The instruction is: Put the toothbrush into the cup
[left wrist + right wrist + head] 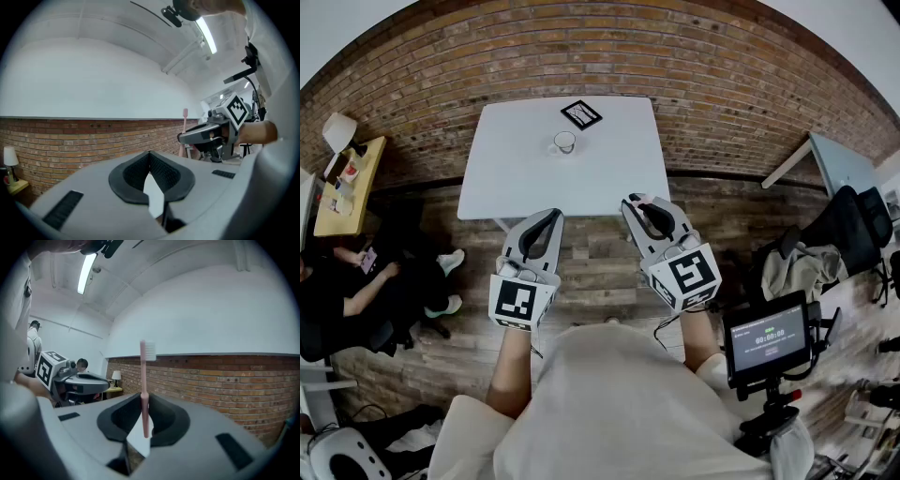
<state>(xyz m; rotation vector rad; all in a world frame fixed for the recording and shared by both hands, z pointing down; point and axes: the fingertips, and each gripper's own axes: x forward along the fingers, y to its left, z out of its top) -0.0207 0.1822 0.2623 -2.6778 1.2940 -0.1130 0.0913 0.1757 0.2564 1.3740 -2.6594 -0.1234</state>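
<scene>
A small white cup (564, 142) stands on the white table (516, 178) toward its far side, well ahead of both grippers. My right gripper (643, 208) is shut on a pink toothbrush (144, 390), which stands upright between the jaws with its white bristles (148, 351) on top. The toothbrush (184, 131) also shows in the left gripper view, sticking up from the right gripper. My left gripper (550, 221) is shut with nothing in it; its jaws (150, 157) meet at the tips. Both grippers hover over the wooden floor, short of the table's near edge.
A black-framed marker card (581, 114) lies behind the cup. A seated person (352, 295) and a yellow side table (352, 187) with a lamp are at the left. A screen on a stand (766, 339), a chair with clothes (825, 246) and another table (836, 161) are at the right.
</scene>
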